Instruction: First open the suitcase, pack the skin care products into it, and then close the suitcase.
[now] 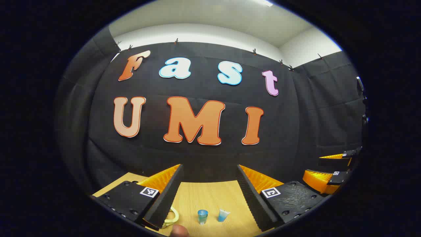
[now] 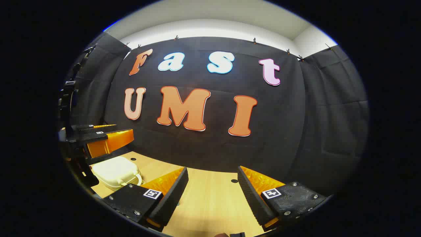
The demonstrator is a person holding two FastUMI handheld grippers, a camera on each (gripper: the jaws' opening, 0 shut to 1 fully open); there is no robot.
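A small cream suitcase (image 2: pixel 115 171) lies with its lid down on the wooden table (image 2: pixel 210 204), at the left of the right gripper view, its handle toward me. In the left gripper view its looped handle (image 1: pixel 173 217) peeks out beside my left finger. A little blue jar (image 1: pixel 202 216) and a short blue tube (image 1: pixel 223 215) stand on the table (image 1: pixel 210 197) low between the fingers of my left gripper (image 1: pixel 209 166), which is open and holds nothing. My right gripper (image 2: pixel 212 168) is open too, above bare wood. Each gripper shows at the edge of the other's view: right gripper (image 1: pixel 330 172), left gripper (image 2: pixel 103 136).
The black cloth wall rises just behind the table's far edge. Two small dark holes (image 2: pixel 234 180) mark the tabletop near the wall. A rounded brownish thing (image 1: pixel 179 231) shows at the very bottom of the left gripper view; I cannot tell what it is.
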